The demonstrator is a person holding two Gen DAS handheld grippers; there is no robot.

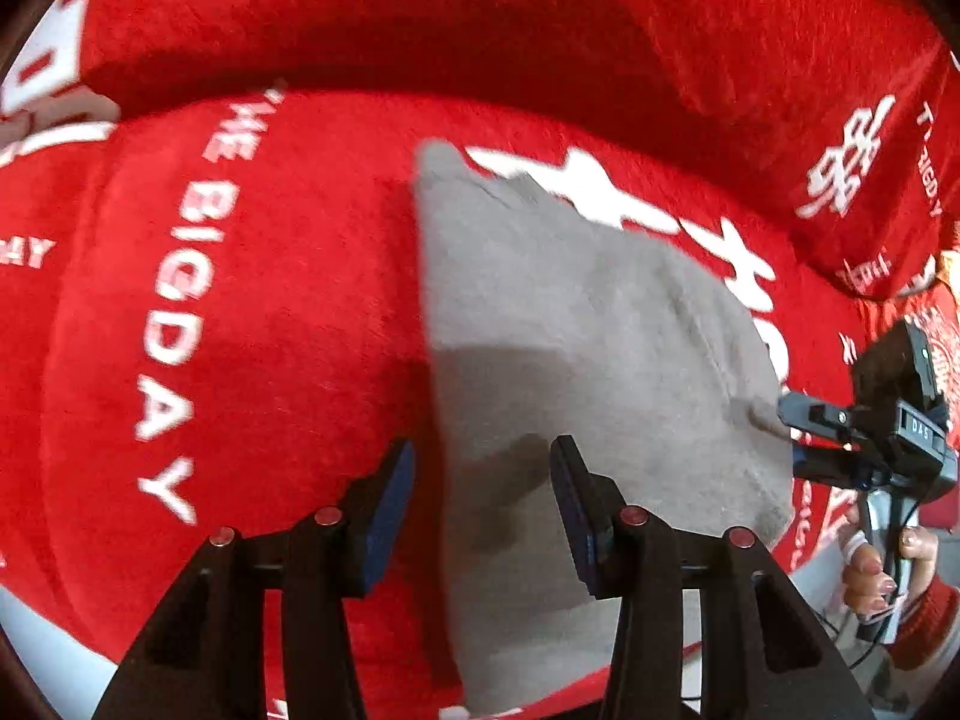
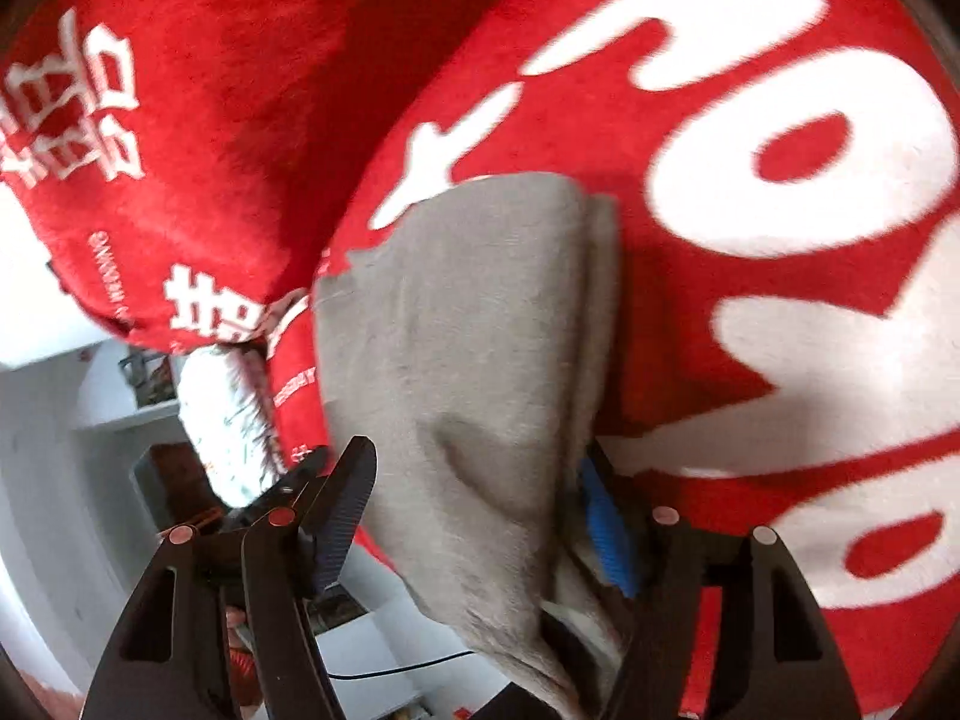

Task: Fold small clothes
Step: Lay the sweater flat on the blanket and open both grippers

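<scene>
A small grey garment (image 1: 576, 324) lies folded on a red plush cover (image 1: 270, 300) with white lettering. My left gripper (image 1: 483, 480) is open just above the garment's near left edge, holding nothing. The right gripper (image 1: 798, 438) shows at the garment's right edge, its jaws either side of the edge. In the right wrist view the grey garment (image 2: 468, 360) lies between the open fingers of my right gripper (image 2: 480, 510); the blue pad (image 2: 606, 522) of the right finger sits under the cloth's layered edge.
A red cushion (image 1: 780, 60) with white characters stands behind the garment. The red cover's edge drops off at the near side to a pale floor (image 2: 54, 480) with shelves and clutter. A hand (image 1: 882, 570) holds the right gripper.
</scene>
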